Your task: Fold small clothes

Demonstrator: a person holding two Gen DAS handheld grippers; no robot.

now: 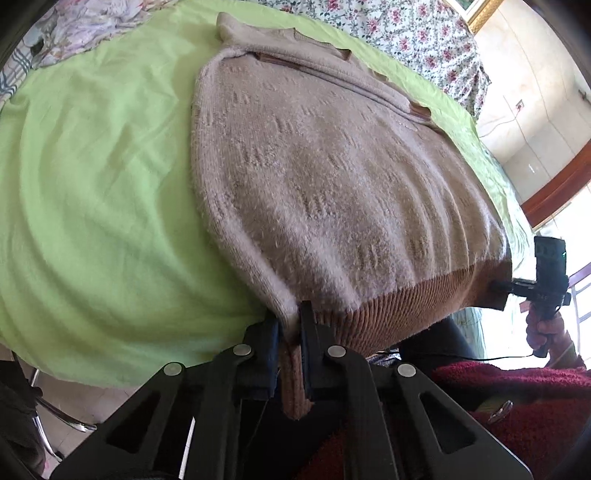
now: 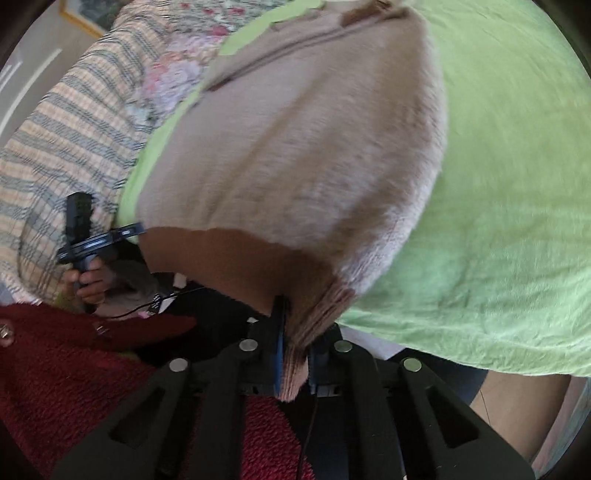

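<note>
we see a fuzzy beige knitted sweater with a ribbed brown hem (image 1: 332, 173) spread over a lime green cloth (image 1: 92, 192) that covers the bed, its hem end pulled toward us and lifted off the near edge. our left gripper (image 1: 290, 332) is clamped on the left corner of that hem, ribbed fabric bunched between its black fingers (image 1: 306, 343). our right gripper (image 2: 295, 343) is pinched tight on the opposite hem corner, the ribbing hanging down between its fingers (image 2: 279, 332). in the left wrist view the right gripper shows at the far side of the hem, touching the fabric, with the right hand (image 1: 546, 328) around its handle. in the right wrist view the left hand (image 2: 90, 280) grips its handle beside the hem. that view is blurred.

the green cloth is softly wrinkled. beyond it lie a floral bedspread (image 1: 417, 37) and a striped plaid blanket (image 2: 62, 140). a pale tiled wall (image 1: 528, 122) and a wooden frame edge (image 1: 557, 184) stand to the right in the left wrist view, with a gilt picture frame (image 2: 81, 18) high up in the other. a dark red fuzzy garment (image 2: 55, 369) fills the near foreground, and a chrome chair leg (image 1: 55, 413) shows below the bed's edge.
</note>
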